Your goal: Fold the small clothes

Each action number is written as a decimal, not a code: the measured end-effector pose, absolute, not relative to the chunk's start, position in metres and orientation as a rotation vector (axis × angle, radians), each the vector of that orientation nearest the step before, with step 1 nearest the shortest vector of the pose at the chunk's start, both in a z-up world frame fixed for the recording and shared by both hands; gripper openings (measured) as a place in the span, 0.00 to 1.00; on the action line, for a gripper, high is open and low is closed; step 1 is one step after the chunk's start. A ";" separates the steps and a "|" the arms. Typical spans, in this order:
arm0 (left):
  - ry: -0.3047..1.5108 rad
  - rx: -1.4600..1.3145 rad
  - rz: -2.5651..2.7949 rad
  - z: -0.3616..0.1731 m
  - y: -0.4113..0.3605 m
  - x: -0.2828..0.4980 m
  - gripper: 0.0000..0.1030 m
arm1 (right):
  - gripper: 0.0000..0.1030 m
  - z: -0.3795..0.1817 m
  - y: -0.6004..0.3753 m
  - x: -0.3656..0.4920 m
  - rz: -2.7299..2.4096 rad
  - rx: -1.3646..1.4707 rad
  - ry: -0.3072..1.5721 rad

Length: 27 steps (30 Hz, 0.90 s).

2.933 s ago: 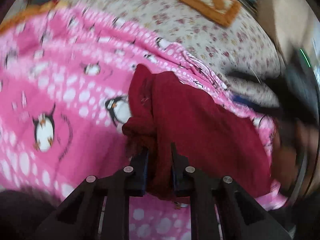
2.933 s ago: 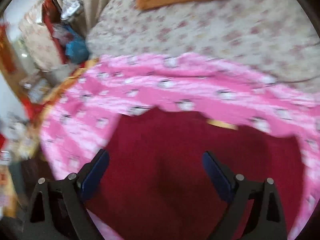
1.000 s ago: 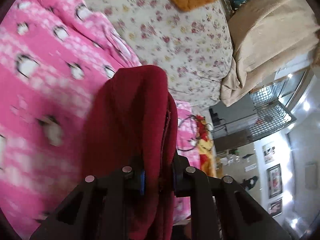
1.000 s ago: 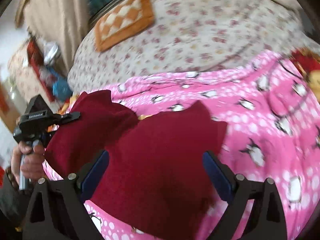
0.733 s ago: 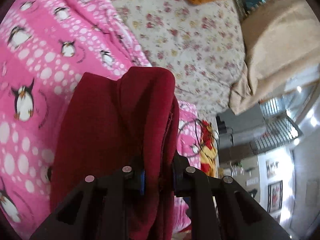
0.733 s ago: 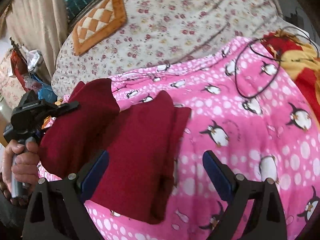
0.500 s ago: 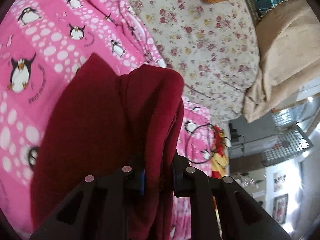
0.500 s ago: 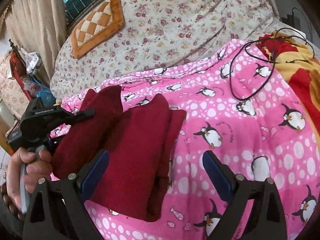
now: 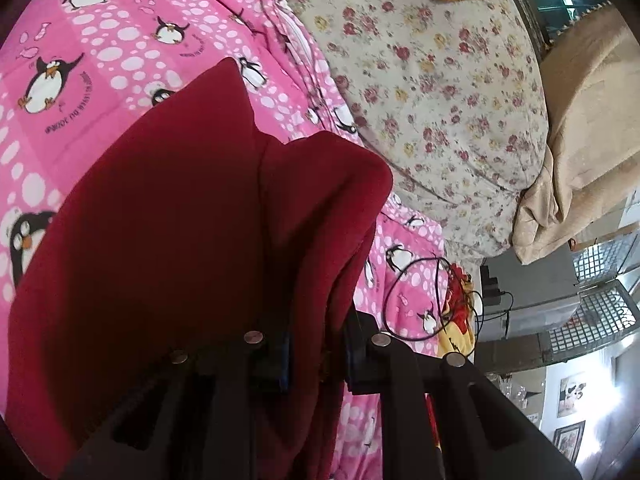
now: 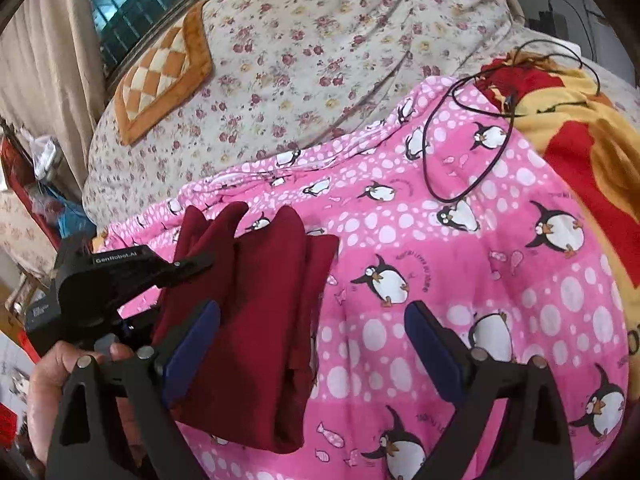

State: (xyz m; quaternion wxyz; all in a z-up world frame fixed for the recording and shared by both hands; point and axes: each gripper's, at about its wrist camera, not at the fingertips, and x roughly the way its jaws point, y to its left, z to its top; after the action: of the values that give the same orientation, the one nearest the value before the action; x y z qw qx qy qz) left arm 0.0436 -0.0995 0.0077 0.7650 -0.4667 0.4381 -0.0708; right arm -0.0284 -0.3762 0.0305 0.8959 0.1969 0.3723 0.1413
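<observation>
Dark red garment [image 10: 256, 312] lying on the pink penguin blanket [image 10: 460, 272] on the bed, near the left side, folded into a long thick strip. One edge lifted up off the blanket. Left tongs [image 9: 316, 344] squeezed together on that lifted edge, cloth bunched between the pads. Seen in the right view too, with a hand [image 10: 52, 384] gripping the handle. Right tongs [image 10: 312, 344] wide apart, holding nothing, hovering over the blanket just right of the garment.

Probably about halfway done. Sides look folded in already, layers stacked. Left to do, most likely: lay the lifted edge down, fold the strip once more, press it flat.

Black cable [image 10: 472, 120] lying far off to the right, well apart. Flowery sheet [image 10: 320, 40] farther back.
</observation>
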 end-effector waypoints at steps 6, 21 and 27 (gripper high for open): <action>0.965 -0.973 -0.144 0.000 -0.111 0.045 0.04 | 0.93 0.029 -0.378 -0.025 0.296 0.420 0.776; 0.965 -0.862 -0.250 -0.001 -0.129 0.042 0.11 | 0.92 0.027 -0.383 -0.022 0.278 0.437 0.781; 1.023 -0.916 -0.448 0.013 -0.123 0.026 0.30 | 0.91 0.027 -0.389 -0.022 0.251 0.466 0.767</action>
State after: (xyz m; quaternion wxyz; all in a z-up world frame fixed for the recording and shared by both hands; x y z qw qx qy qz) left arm 0.0256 -0.1229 0.0134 0.7502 -0.4193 0.4682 -0.2050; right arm -0.0219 -0.3895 0.0265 0.8934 0.2247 0.3697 0.1210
